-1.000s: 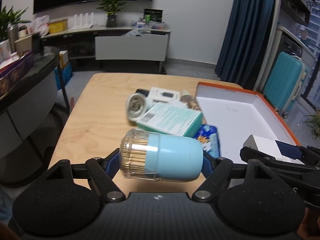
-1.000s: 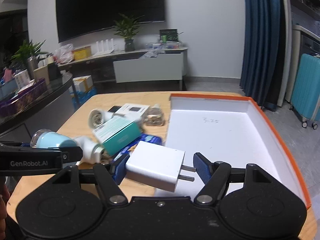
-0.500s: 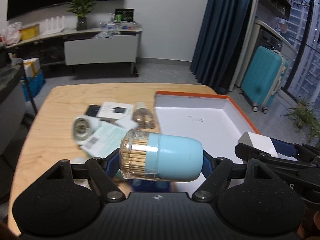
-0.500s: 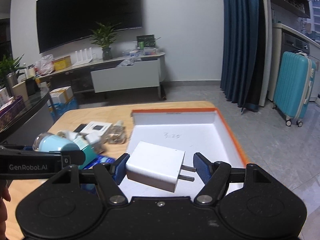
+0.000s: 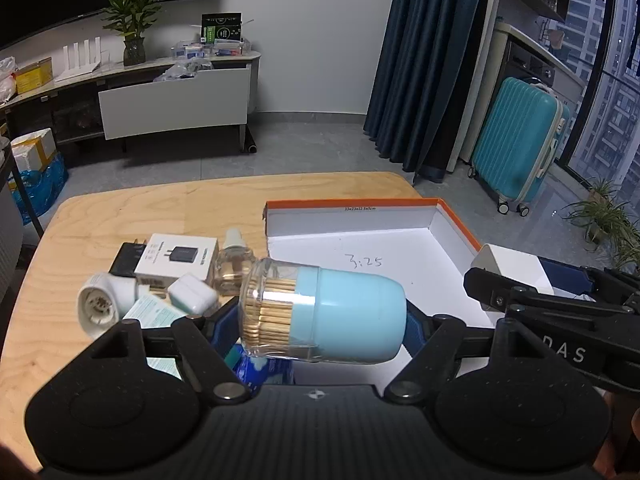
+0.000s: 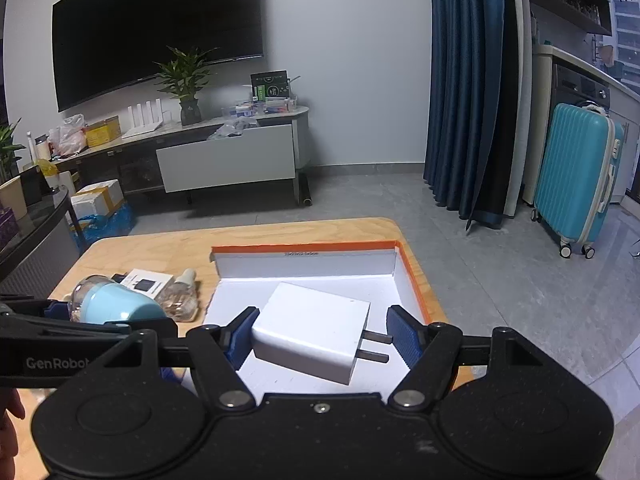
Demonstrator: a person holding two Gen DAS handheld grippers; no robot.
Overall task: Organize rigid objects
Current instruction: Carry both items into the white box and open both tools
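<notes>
Sideways, toothpick jar (image 5: 320, 312), blue cap rightward.

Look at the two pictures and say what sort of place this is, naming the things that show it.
Most likely a home living room, used for a tidying task. A large wall television hangs above a long media cabinet bearing a potted plant, and a teal suitcase stands near dark blue curtains.
</notes>
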